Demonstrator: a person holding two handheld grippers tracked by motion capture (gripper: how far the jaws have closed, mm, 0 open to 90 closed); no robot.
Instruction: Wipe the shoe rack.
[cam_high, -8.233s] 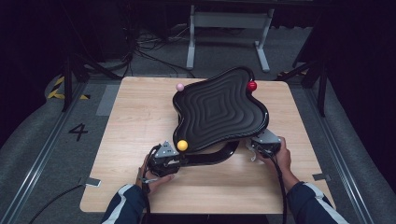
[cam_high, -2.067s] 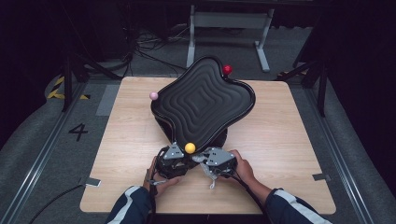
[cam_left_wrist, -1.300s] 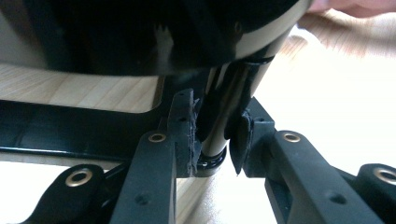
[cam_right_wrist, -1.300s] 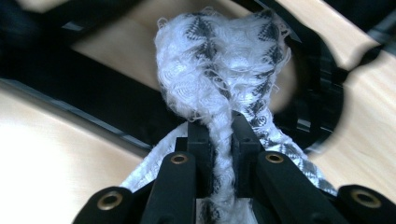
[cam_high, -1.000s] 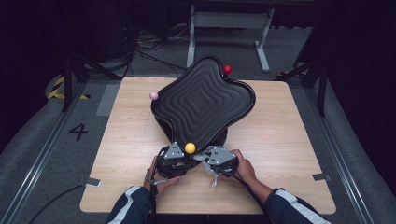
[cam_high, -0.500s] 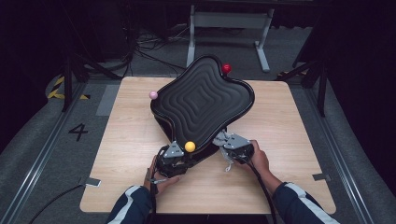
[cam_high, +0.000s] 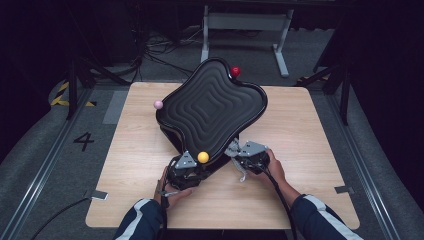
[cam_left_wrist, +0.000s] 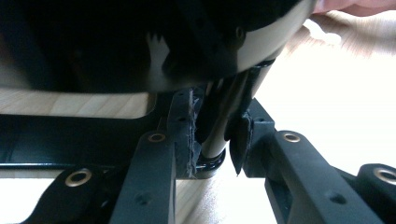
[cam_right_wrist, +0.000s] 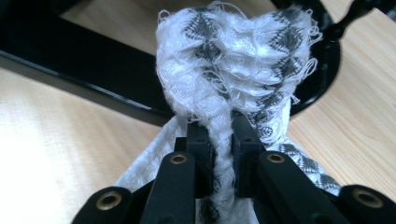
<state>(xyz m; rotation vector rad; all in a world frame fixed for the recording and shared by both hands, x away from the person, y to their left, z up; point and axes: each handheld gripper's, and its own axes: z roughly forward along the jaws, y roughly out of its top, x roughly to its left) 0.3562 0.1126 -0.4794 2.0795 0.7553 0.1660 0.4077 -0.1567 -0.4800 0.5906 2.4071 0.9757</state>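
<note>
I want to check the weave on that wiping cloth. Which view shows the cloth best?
The right gripper view: the cloth, white with a grey pattern and frayed edges, is bunched between the right gripper jaws, close up. The high view shows it as a small pale scrap under that gripper, beside the black tray.

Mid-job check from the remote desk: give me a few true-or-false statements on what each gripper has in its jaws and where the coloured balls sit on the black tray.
1. The right gripper is shut on a white-and-grey cloth. True.
2. The left gripper hangs open above the table. False: its jaws clamp a black leg under the black tray.
3. The yellow ball sits at the tray corner nearest the person. True.
4. The red ball lies beside the left gripper. False: it sits at the tray's far edge.
5. The pink ball sits at the tray's left edge. True.
</note>
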